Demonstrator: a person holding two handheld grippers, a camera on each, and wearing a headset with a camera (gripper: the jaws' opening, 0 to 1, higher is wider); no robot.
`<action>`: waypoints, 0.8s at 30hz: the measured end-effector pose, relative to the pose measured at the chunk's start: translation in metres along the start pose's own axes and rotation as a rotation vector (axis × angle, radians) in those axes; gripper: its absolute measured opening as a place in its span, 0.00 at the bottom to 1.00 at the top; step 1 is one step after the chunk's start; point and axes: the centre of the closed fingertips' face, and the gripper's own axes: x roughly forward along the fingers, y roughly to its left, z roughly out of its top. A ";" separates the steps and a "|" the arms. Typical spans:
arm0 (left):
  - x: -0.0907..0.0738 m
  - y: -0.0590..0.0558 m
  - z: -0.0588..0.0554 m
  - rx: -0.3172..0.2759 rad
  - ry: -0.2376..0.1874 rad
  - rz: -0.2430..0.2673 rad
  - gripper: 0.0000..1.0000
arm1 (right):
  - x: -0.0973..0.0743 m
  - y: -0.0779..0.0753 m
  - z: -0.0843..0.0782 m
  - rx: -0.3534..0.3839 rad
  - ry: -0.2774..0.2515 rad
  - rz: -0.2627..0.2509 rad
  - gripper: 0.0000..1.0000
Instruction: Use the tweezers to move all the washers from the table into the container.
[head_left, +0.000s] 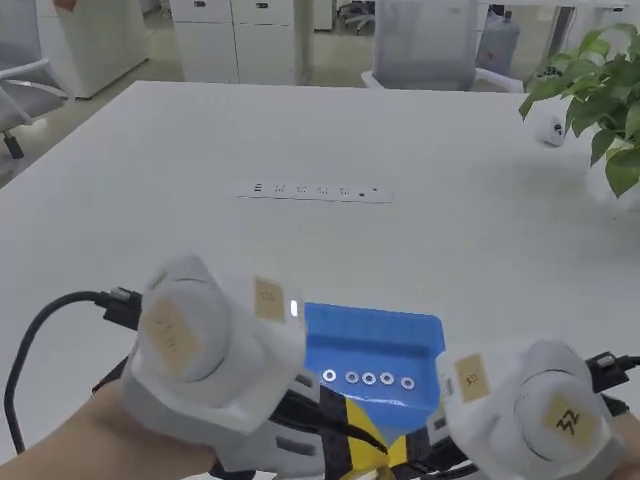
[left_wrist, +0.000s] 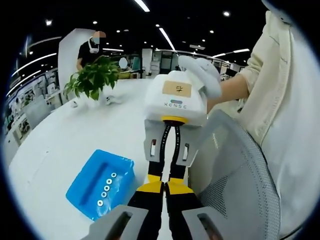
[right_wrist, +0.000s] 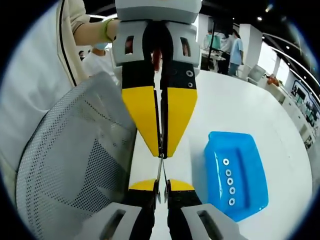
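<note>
Pinching the tweezers (right_wrist: 161, 172) between them: left tongs (right_wrist: 161, 154) and right tongs (right_wrist: 161, 192), tip to tip. Five washers (right_wrist: 229, 181) sit in blue container (right_wrist: 248, 165), worktop's (right_wrist: 235, 110) near edge.

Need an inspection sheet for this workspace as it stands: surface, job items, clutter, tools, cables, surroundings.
Surface: plain white table.
Job's things: blue tray at the near edge, with five washers in a row inside it. Tweezers run between the two tools.
Clutter: power strip mid-table; small white object beside the plant.
Tools: left tool and right tool meet tip to tip, and both appear shut on the tweezers.
Cables: black cable trails from a tool off the near side.
Surroundings: potted plant, mesh chair, cabinets, people in the background.
</note>
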 end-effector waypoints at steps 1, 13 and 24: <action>0.000 0.000 -0.003 0.014 0.017 0.004 0.00 | 0.001 0.000 -0.002 -0.005 0.008 -0.002 0.04; 0.009 -0.005 -0.041 0.091 0.137 0.009 0.00 | 0.018 0.006 -0.022 -0.081 0.107 -0.019 0.02; 0.007 0.000 -0.049 0.039 0.147 0.036 0.00 | 0.022 0.005 -0.024 -0.069 0.110 -0.013 0.03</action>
